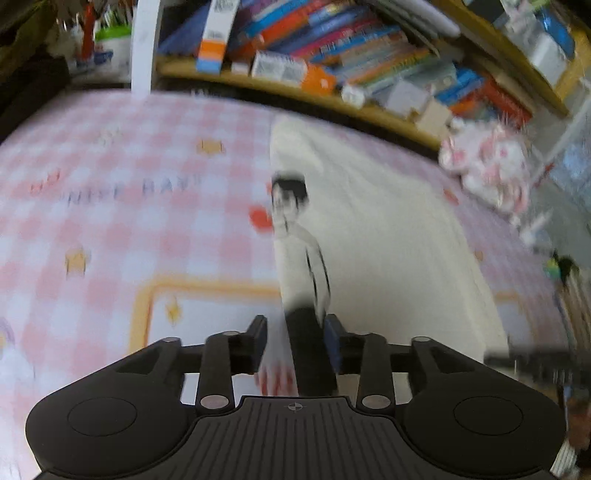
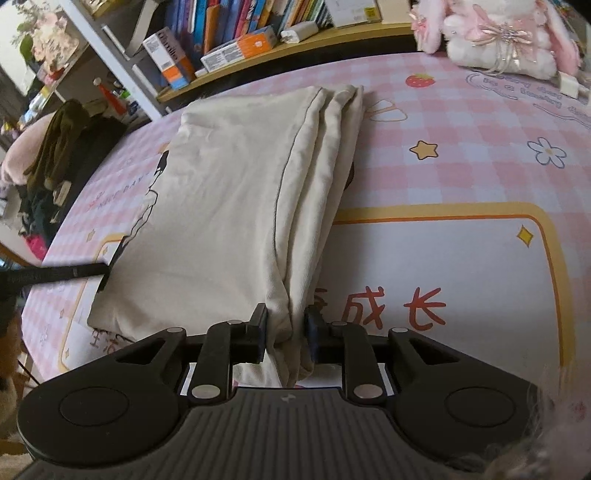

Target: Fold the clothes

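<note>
A: What does everything sit on?

B: A table under a pink-and-white checked cover printed with stars, a strawberry, a flower and an orange-bordered white panel with red characters. Behind its far edge runs a wooden shelf packed with books and small boxes. A white-and-pink plush toy rests at the table's far right corner, and dark clothing is heaped off the left edge.

A: And the garment?

B: A cream cloth garment lies lengthwise on the table, soft and lightly creased, already folded into a long panel. Its right side is stacked in 3 or so rounded layers, with a thin dark seam line running down it. A black-line print shows along its left edge.

A: How are the grippers placed?

B: The right gripper is low at the near end, its fingers clenched on the bunched near-right corner of the garment. The left gripper is at the near-left edge; its view is motion-blurred, but the fingers bracket a raised strip of printed edge with a dark band. They stand a little apart, and I cannot tell whether they truly pinch it. In the right wrist view that gripper appears as a dark bar touching the garment's left edge.
</note>
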